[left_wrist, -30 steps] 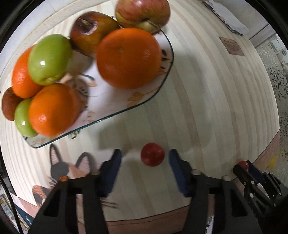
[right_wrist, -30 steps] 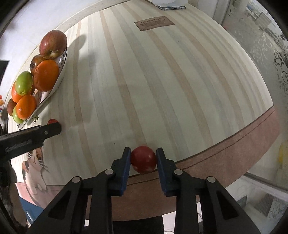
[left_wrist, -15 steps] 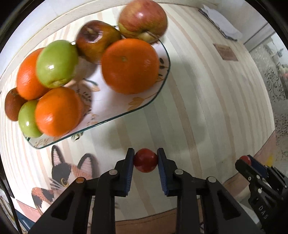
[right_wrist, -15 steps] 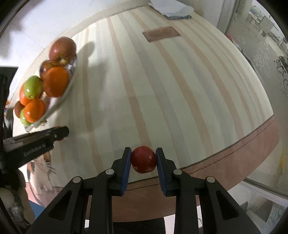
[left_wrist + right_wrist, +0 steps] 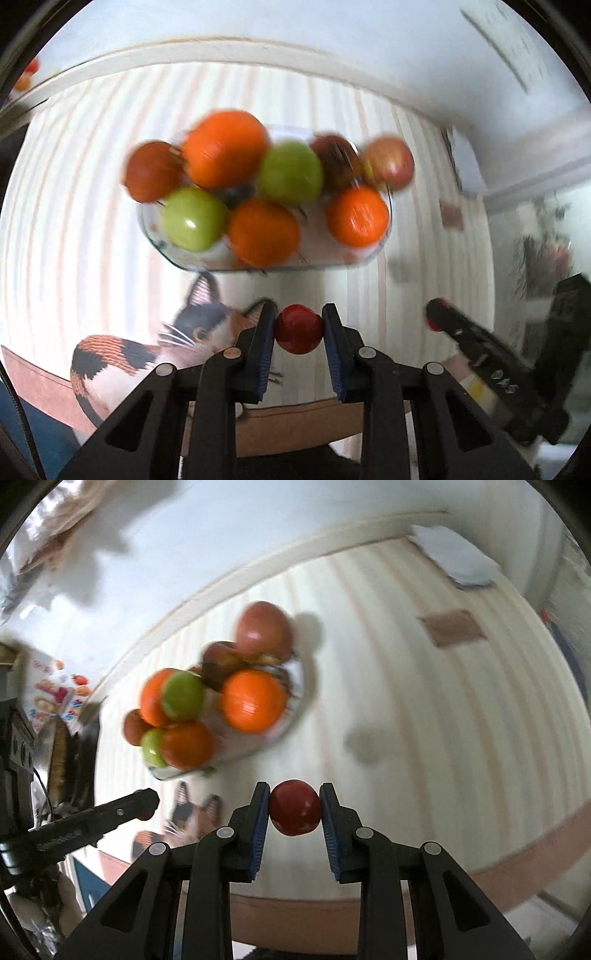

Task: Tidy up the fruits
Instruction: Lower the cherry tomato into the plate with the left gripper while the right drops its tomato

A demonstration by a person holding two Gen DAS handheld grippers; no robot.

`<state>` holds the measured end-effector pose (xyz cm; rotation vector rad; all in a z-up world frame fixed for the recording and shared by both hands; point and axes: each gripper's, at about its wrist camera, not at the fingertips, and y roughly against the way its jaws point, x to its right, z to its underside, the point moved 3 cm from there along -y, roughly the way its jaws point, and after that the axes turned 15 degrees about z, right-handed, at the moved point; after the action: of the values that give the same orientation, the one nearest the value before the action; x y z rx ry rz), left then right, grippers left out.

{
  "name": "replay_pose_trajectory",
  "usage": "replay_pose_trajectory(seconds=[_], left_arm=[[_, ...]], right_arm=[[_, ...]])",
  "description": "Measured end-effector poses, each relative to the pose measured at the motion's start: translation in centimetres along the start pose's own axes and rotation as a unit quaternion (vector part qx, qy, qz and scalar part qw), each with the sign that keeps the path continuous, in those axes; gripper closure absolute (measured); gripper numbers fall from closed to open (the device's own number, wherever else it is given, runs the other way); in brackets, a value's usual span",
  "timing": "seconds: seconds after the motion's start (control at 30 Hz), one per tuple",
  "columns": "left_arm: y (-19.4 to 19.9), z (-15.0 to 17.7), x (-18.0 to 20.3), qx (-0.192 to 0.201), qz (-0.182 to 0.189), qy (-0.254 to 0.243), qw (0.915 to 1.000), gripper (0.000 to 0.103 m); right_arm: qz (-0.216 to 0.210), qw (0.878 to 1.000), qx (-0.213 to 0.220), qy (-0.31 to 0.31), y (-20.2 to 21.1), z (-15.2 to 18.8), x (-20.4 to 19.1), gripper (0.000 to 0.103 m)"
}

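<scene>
Two small red fruits, one clamped in each gripper, above the desk near the plate.

Left gripper (image 5: 298, 328) pinches one red fruit (image 5: 298, 329); right gripper (image 5: 294, 806) pinches the other (image 5: 294, 808). Best lowered gently into gaps on the crowded glass plate (image 5: 373, 251), lest oranges roll. Striped desk (image 5: 424, 738), white wall behind.

No readable text, brown tag (image 5: 451, 627) (perhaps printed) blurred

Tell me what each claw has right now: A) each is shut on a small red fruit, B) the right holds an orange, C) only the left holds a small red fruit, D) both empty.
A: the left claw pinches one small red fruit between its blue pads, and the right claw pinches another small red fruit.
</scene>
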<state>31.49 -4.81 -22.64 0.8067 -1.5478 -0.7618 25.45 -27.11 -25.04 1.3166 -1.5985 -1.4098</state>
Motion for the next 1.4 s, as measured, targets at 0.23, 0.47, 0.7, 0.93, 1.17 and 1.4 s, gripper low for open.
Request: replay_pose_trajectory(seconds=[0.23,0.47,0.7,0.93,1.17,1.4], left_arm=[[1.0,-3.3,-3.7,0.029,0.009,0.050,0.9983,0.080],[-1.7,-7.0,-5.0,0.011,0.014,0.069,0.9974,0.080],[-3.8,-8.3,-5.7,-0.015,0.006,0.070,0.9974,0.079],[-3.1,-8.7,-6.2,-0.014,-0.031,0.075,0.9966,0.070],[0.0,-7.3,-6.0,0.019,-0.087,0.041,0.9952,0.020],[0.1,-3.5,-6.4,0.018,-0.155,0.012,0.9877,0.015]], right_arm=[[-0.043,0.998,-0.011,0.032,-3.1,-2.9,-6.0,0.073],[-0.066,0.997,-0.033,0.037,-6.4,-4.7,-9.6,0.073],[-0.092,0.994,-0.061,0.008,-8.3,-5.6,-10.1,0.073],[-0.096,0.992,-0.083,-0.014,-8.1,-6.3,-9.8,0.049],[-0.035,0.998,-0.046,0.011,-4.9,-7.1,-8.6,0.012],[0.093,0.991,0.007,0.093,-2.9,-6.3,-8.9,0.007]])
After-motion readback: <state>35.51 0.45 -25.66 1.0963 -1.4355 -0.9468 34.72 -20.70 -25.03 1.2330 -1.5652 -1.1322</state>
